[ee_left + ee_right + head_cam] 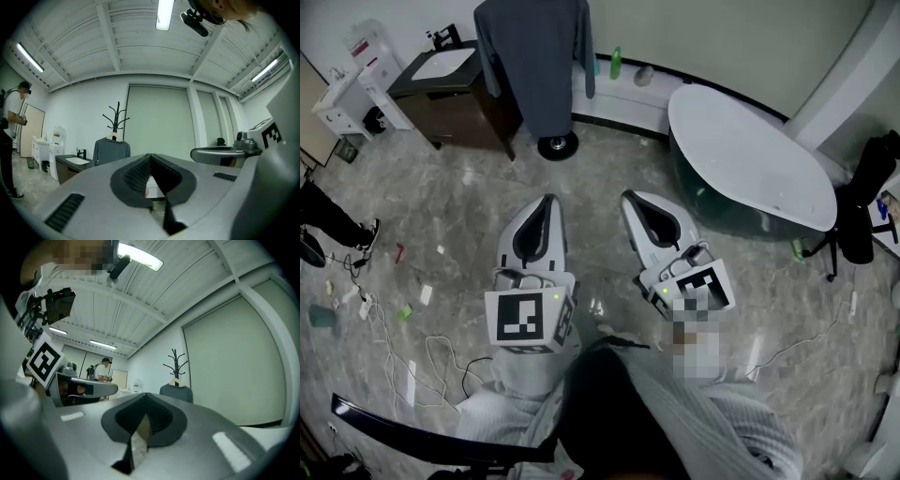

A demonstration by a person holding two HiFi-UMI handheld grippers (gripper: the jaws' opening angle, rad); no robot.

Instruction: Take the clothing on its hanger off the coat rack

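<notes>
A dark grey sweater (pixel 534 56) hangs on a wooden hanger from the black coat rack (pixel 557 143) at the far side of the room. It also shows in the left gripper view as the sweater (pixel 111 151) under the rack's hooks (pixel 116 116), and in the right gripper view as the sweater (pixel 176 392). My left gripper (pixel 546 202) and right gripper (pixel 630 200) are held side by side well short of the rack, both shut with nothing between the jaws. They point level toward the rack.
A dark vanity with a white basin (pixel 442 64) stands left of the rack. A white oval bathtub (pixel 750 155) is at the right, a black chair (pixel 862 202) beyond it. Cables and small items (pixel 384 309) litter the marble floor. A person (pixel 11 140) stands far left.
</notes>
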